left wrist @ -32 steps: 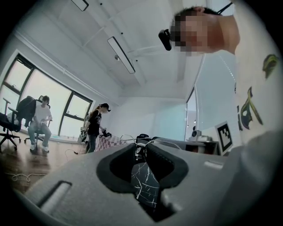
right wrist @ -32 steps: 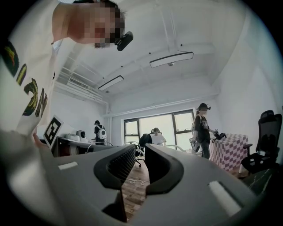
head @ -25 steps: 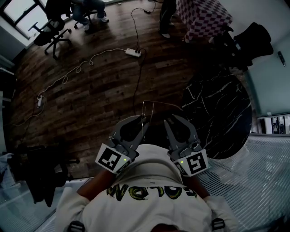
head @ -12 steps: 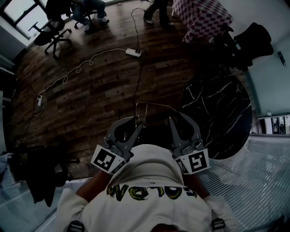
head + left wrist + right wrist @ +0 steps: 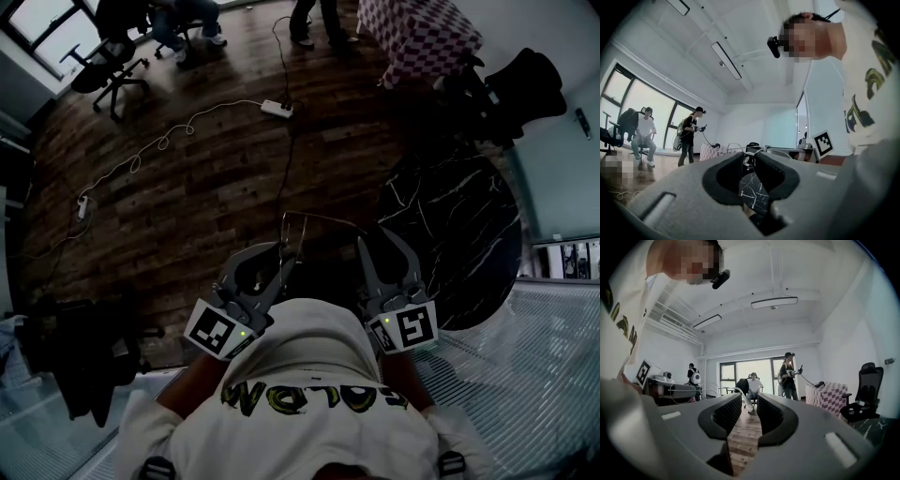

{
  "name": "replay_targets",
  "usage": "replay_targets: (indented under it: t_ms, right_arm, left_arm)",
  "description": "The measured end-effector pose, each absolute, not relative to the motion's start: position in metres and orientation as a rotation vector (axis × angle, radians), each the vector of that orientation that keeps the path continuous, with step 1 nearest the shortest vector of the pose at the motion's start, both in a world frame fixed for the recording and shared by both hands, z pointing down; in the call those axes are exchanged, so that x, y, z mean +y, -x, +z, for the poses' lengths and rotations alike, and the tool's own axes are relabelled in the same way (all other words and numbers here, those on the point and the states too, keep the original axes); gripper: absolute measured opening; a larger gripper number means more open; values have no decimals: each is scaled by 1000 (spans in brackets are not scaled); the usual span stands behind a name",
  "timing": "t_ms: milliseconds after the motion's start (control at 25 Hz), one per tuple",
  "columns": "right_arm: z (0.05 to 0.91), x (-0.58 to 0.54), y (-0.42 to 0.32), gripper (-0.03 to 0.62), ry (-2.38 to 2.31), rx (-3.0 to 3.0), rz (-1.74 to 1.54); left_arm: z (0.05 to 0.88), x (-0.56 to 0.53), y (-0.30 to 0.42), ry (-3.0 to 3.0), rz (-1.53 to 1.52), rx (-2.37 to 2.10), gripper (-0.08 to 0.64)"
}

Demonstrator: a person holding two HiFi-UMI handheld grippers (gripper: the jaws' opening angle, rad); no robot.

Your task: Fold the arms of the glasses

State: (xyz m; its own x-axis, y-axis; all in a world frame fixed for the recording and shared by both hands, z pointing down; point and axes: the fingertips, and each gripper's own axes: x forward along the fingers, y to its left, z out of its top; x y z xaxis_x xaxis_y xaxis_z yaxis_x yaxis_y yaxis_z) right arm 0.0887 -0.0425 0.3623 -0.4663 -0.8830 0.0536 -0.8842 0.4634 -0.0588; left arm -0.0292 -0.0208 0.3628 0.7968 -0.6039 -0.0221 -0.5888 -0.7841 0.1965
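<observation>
Holding: the left hand-held gripper [image 5: 286, 255] is clamped tight on the glasses [image 5: 319, 217] at one end of the frame. It carries them in the air before the person's chest, over the wooden floor [image 5: 187, 187] and just beside the rim of the marbled surface [image 5: 450, 225].
Right side: the right hand-held gripper [image 5: 372, 242] has its jaws narrow, with a slim gap through which the floor shows. The curved tip of one arm lies in that gap, and no firm pinch on it is evident.
Just changed: over the last second the left hand-held gripper slid leftward and took the glasses along, while the right one drifted rightward. The two now stand further apart.
Meaning for the task: the thin arms seem to reach out from the frame rather than lie against it, so the folding looks unfinished. The right side appears placed to swing one arm inward.
Around: a power strip [image 5: 276, 109] with its cable lies on the floor well ahead. A checked cloth [image 5: 417, 37] and a black office chair [image 5: 520, 89] stand far off, and a standing person [image 5: 789, 371] is in the background.
In the way: nothing sits between the grippers except the glasses. The white shirt [image 5: 314, 361] is close beneath them, and the thin wire is hard to follow in the dim head view.
</observation>
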Motion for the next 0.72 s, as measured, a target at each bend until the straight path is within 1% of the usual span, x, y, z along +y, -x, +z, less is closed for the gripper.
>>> replay_targets:
  t_ms: [160, 440, 720]
  right_arm:
    - [365, -41, -85, 85, -1599, -2688, 134]
    - [363, -37, -84, 42, -1585, -2697, 121]
    - [362, -30, -73, 29, -1538, -2734, 142]
  left_arm:
    - [362, -21, 30, -2807, -129, -942, 80]
    - [362, -23, 32, -2796, -137, -954, 80]
    - [361, -31, 38, -2768, -147, -1011, 80]
